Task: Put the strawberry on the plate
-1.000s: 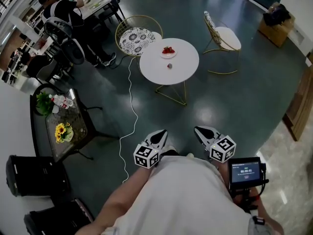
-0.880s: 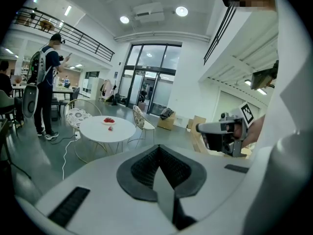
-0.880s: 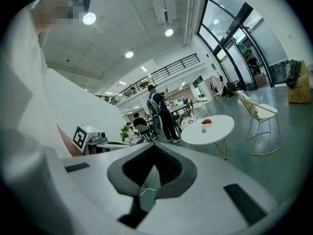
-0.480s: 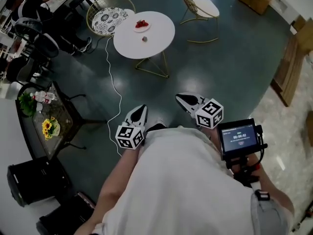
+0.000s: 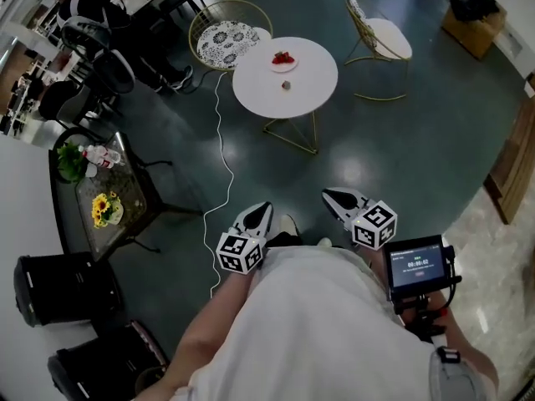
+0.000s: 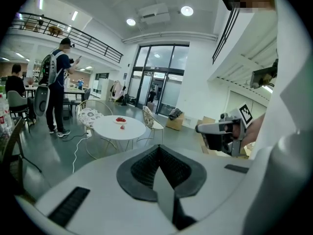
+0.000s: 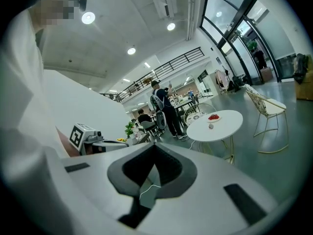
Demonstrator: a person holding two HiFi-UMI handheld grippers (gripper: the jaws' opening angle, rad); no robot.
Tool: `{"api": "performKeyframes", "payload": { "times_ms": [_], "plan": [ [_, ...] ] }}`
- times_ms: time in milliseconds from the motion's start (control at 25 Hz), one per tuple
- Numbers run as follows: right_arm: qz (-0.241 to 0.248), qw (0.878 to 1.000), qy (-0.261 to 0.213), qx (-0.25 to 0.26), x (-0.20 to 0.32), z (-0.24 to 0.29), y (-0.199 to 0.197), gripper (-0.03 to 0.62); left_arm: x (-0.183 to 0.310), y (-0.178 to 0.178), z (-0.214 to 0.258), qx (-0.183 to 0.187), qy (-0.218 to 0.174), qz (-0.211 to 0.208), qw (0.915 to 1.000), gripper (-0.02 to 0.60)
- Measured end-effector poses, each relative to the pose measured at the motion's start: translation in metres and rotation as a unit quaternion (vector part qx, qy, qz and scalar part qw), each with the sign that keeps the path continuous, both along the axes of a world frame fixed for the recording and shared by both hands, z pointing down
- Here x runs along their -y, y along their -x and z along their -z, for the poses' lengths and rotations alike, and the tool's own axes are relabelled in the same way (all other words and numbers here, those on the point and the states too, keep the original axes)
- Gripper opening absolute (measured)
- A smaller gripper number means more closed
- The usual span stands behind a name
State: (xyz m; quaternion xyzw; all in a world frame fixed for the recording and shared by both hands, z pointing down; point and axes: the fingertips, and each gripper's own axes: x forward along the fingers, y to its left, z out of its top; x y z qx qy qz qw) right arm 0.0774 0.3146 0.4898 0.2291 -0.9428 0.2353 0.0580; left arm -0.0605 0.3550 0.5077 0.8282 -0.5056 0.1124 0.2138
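Note:
Far ahead stands a round white table [image 5: 309, 90] [image 6: 128, 131] [image 7: 222, 126]. On it sit a small plate [image 5: 282, 59] [image 6: 120, 120] [image 7: 213, 117] with red strawberries and, beside it, one lone strawberry [image 5: 286, 84] [image 6: 122, 127] [image 7: 211, 127]. My left gripper [image 5: 261, 213] [image 6: 158, 147] is shut and empty, held close to the person's torso. My right gripper [image 5: 333, 197] [image 7: 155, 146] is also shut with nothing in it. Both point toward the table from well short of it.
Two gold wire chairs [image 5: 224, 40] [image 5: 380, 48] flank the table. A white cable [image 5: 226, 165] runs across the dark floor. A glass side table with flowers [image 5: 109, 211] and black bins [image 5: 58, 291] stand at the left. People sit at desks [image 5: 92, 7] at the upper left.
The head view has swung, so the table sits nearer the top centre again. Both grippers stay shut in front of the torso, roughly side by side.

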Motion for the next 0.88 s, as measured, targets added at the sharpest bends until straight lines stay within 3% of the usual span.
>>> {"api": "performKeyframes", "payload": {
  "times_ms": [440, 880],
  "plan": [
    [-0.011, 1.0, 0.028, 0.001, 0.041, -0.02, 0.017, 0.006, 0.032, 0.023, -0.012, -0.006, 0.013, 0.014, 0.9998, 0.006],
    [-0.037, 0.999, 0.024, -0.013, 0.112, -0.02, 0.04, 0.006, 0.122, 0.044, -0.014, -0.017, 0.005, -0.021, 0.9996, 0.006]
  ]
}}
